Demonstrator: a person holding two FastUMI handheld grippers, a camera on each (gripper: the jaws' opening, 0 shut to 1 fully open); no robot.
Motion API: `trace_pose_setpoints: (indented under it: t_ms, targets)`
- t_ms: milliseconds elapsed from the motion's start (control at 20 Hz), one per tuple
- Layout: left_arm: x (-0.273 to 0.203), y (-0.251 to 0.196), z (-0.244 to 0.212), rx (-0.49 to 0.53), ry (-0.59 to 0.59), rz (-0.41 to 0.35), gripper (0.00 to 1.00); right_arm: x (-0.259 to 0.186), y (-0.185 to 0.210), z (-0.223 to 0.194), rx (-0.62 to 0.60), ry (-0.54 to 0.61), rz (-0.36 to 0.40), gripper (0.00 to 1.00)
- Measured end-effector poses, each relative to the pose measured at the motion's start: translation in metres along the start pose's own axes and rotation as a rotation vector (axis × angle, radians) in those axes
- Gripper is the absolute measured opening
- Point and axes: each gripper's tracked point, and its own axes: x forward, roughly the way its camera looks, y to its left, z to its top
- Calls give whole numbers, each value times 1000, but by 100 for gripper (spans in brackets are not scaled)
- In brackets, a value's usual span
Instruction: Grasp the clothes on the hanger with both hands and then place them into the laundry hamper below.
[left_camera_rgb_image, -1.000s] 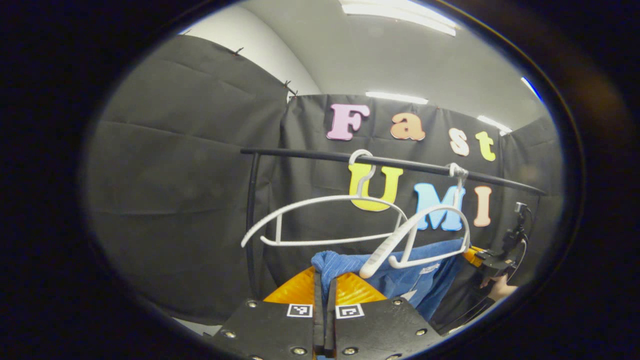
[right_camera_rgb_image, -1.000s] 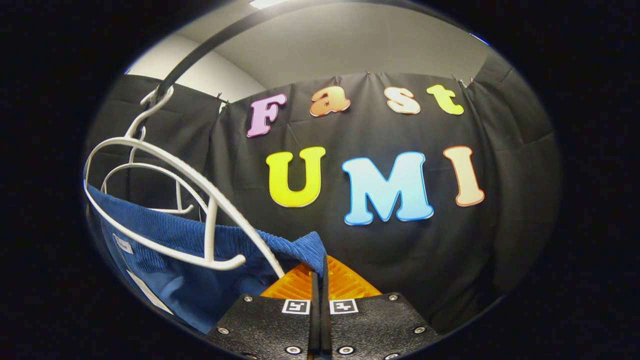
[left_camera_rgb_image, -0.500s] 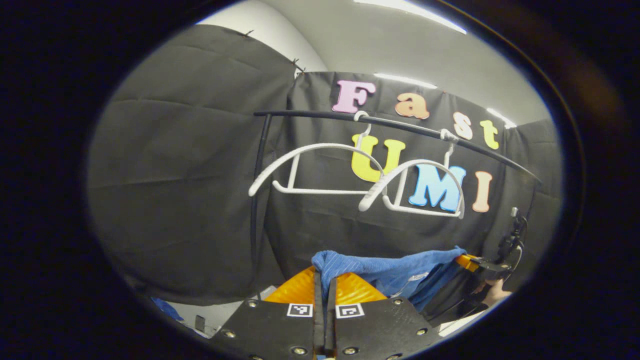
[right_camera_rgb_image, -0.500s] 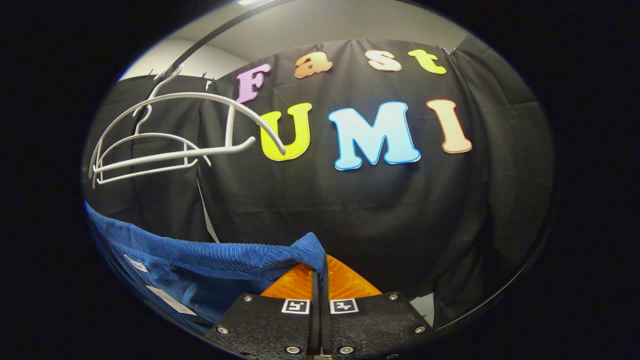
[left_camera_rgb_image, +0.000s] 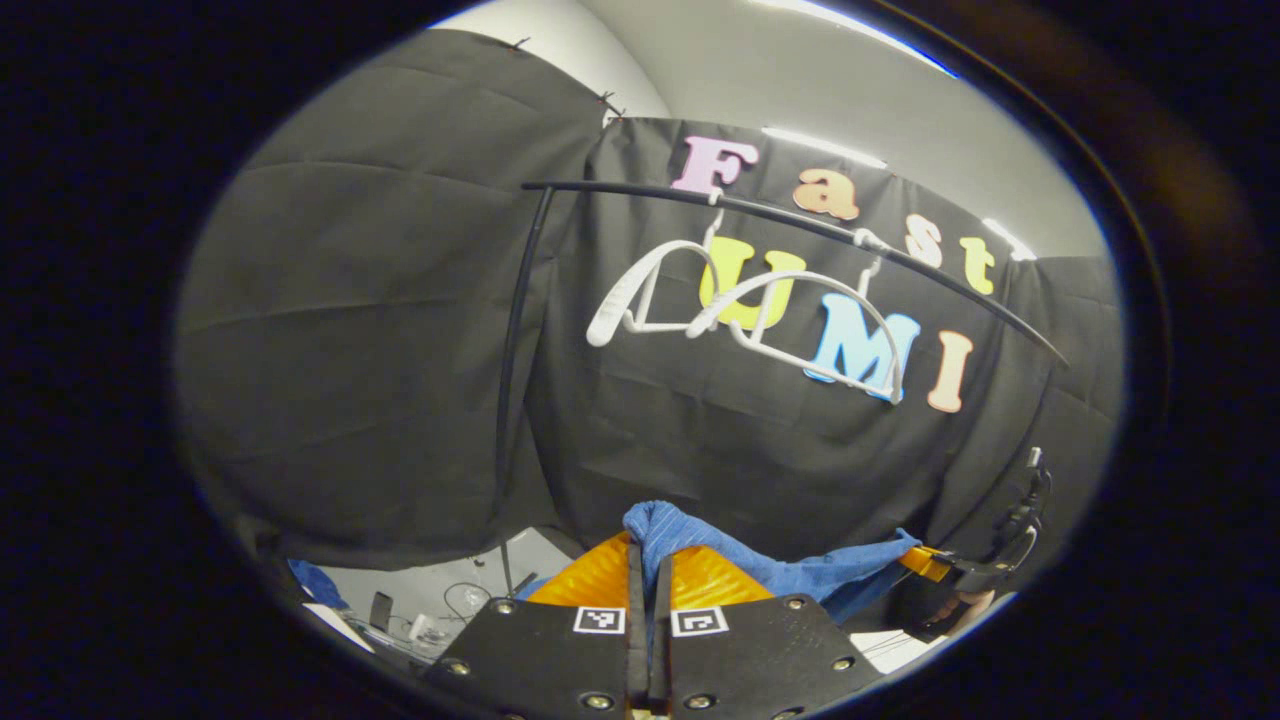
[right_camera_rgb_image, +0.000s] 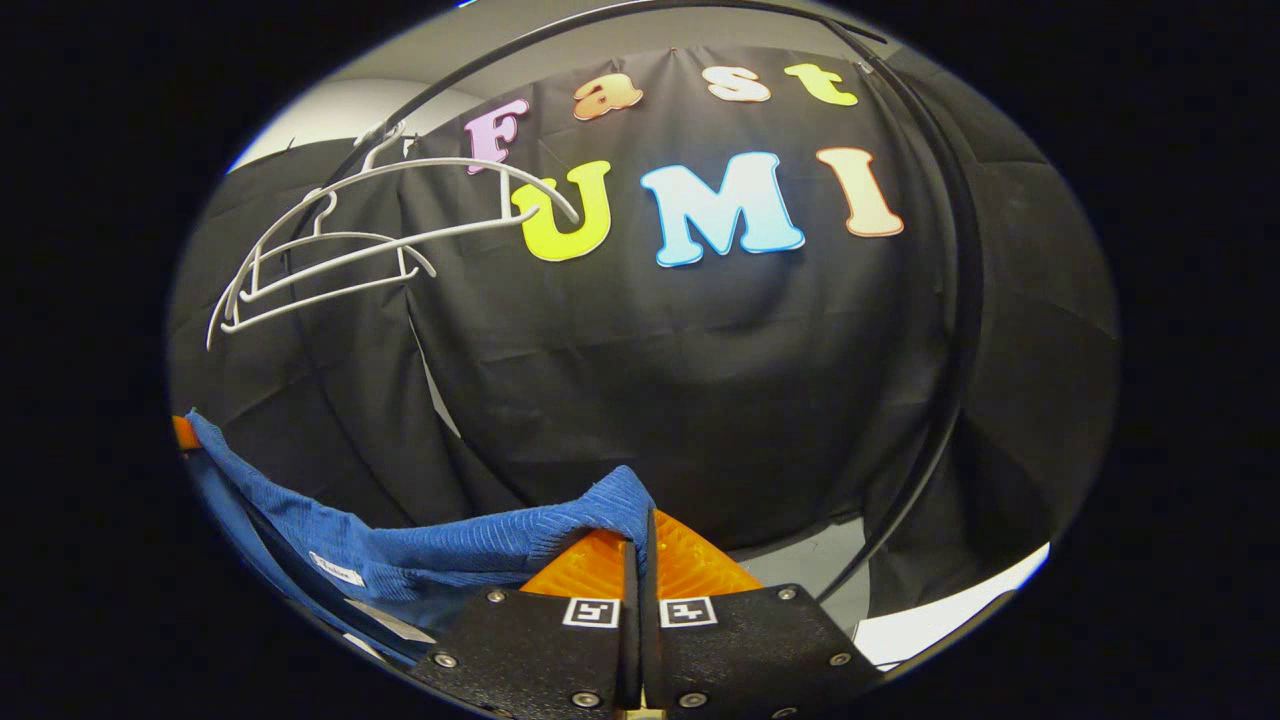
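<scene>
Blue ribbed corduroy garment (left_camera_rgb_image: 780, 565) hangs stretched between the two tools, well below the two bare white plastic hangers (left_camera_rgb_image: 760, 315) on the black metal rail (left_camera_rgb_image: 800, 228). In the left gripper view, the left hand-held gripper (left_camera_rgb_image: 647, 565) has its orange fingers pressed together with one corner of the blue cloth bunched between their tips, so it is gripping the garment. From there the fabric runs off to the right to the other hand-held gripper, seen farther away with the hand that holds it. In the right gripper view, the right hand-held gripper (right_camera_rgb_image: 638, 530) is likewise clamped on the opposite corner of the blue garment (right_camera_rgb_image: 400, 550), which sags leftward and shows small white tags on its inner side. The white hangers (right_camera_rgb_image: 350, 260) sit high at the upper left of that view, apart from the cloth. The rail's curved black upright (right_camera_rgb_image: 950, 380) bends down the right side.
</scene>
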Motion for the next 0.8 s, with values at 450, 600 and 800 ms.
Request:
trace_pose_setpoints:
  t_ms: [450, 600, 800]
  targets:
    - [-26, -76, 8, 149, -8, -337, 2, -90, 53, 28, 59, -68, -62, 0]
    - [-56, -75, 25, 137, -46, -419, 2, -124, 77, 45, 32, -95, -90, 0]
    - [-81, -70, 36, 170, -82, -516, 1, -178, 96, 65, 2, -172, -152, 1]
